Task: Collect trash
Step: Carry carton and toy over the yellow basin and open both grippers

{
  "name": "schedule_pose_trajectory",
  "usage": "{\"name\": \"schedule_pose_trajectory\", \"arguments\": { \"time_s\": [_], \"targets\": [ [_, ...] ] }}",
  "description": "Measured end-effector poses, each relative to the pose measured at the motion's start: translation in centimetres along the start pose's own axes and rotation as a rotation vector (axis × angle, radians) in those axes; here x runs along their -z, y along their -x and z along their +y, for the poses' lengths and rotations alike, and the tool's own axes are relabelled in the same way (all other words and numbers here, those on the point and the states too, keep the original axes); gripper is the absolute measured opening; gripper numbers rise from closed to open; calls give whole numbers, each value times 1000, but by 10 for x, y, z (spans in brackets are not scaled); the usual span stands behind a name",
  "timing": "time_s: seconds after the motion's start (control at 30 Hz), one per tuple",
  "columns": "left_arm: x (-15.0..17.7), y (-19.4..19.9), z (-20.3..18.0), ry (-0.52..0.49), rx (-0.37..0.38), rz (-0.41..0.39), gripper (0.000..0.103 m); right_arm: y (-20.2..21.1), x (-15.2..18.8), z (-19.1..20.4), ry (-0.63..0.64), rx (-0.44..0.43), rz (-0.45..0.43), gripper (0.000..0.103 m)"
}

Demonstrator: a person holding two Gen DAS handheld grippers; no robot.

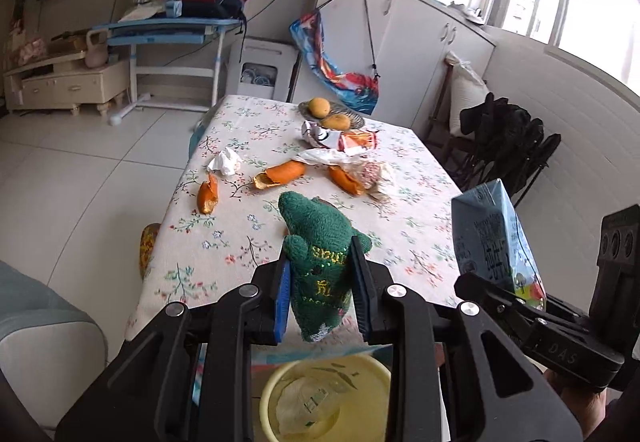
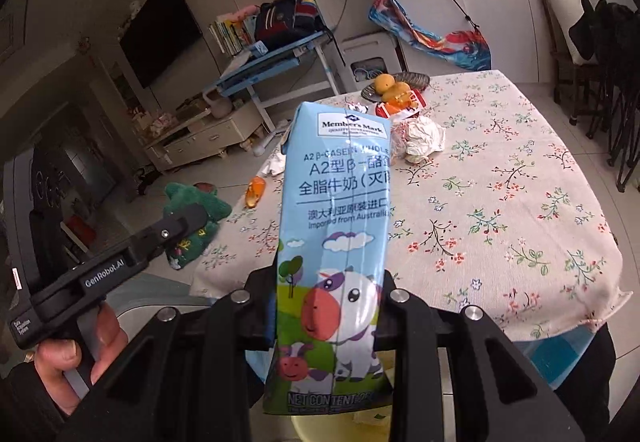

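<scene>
Directly beneath both loads a yellow bin (image 1: 324, 402) is seen, the left gripper (image 1: 320, 282) clamped on a green plush toy (image 1: 320, 254), the right gripper (image 2: 330, 306) on an upright milk carton (image 2: 336, 226).

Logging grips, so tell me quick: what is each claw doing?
Left claw: closed on the green plush toy.
Right claw: closed on the blue milk carton.

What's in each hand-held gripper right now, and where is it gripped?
Left hand-held gripper: green plush toy, its lower body. Right hand-held gripper: milk carton, its lower half.
</scene>
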State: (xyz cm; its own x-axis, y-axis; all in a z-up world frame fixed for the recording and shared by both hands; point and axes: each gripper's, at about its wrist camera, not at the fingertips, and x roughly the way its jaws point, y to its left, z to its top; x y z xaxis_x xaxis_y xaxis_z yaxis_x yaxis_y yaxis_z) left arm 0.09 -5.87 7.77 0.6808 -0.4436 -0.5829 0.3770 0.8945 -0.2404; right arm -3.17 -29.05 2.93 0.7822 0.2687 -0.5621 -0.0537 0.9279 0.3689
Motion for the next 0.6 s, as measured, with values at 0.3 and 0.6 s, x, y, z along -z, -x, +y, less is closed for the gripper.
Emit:
{"name": "schedule_pose_trajectory", "arguments": {
  "time_s": [0.3,0.6],
  "targets": [
    [13,44,-11,-21,4,-47,25,23,12,11,12,-2,-31,31],
    [21,82,-24,-43,10,-103,25,43,15,23,33,4,-65,31]
  ]
}}
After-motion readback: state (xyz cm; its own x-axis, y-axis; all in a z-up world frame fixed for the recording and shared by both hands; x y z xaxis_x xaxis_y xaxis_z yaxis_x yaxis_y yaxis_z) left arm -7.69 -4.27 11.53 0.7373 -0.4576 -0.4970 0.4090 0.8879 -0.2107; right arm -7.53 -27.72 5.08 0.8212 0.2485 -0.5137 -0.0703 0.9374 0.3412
